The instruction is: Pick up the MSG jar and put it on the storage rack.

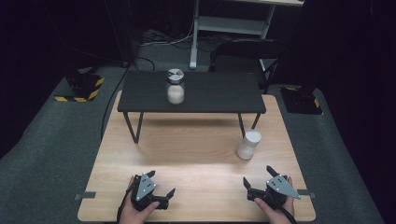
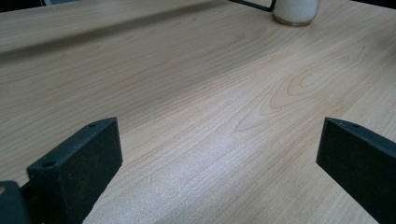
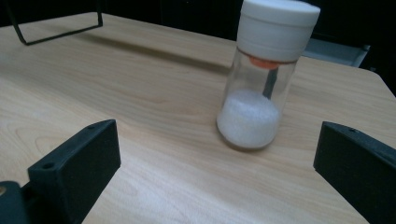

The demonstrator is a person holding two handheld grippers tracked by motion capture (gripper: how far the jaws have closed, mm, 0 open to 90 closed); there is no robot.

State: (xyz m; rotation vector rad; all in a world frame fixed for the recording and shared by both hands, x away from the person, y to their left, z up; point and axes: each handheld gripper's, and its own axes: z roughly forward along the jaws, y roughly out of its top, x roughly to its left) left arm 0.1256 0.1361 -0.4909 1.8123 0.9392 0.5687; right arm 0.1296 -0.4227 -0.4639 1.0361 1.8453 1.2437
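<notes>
The left tongs (image 1: 162, 183) rest at about 7 o'clock on the wooden desk (image 1: 187, 158), jaws spread wide with nothing between them; in the left gripper view only bare wood grain lies ahead of them. Up at 12 o'clock, a second jar (image 1: 175, 87) with a metal lid stands on a low black shelf (image 1: 219, 93), well apart from both hands.

The white-capped jar (image 1: 249, 145) stands upright on the desk at about 3 o'clock, near the shelf's right leg and ahead of the right tongs (image 1: 258, 179), which sit at 5 o'clock, likewise released and empty.

In the right gripper view the jar (image 3: 261, 79) is a clear glass cylinder, roughly a third full of white grains, perhaps salt or sugar. It should handle as stiff, fairly light and bottom-weighted, but smooth glass is slippery and would break if dropped. The wide white cap overhangs the glass slightly, so a hold on the glass wall just beneath the cap looks safest: the rim would stop it sliding down. Squeeze moderately and keep it upright.
</notes>
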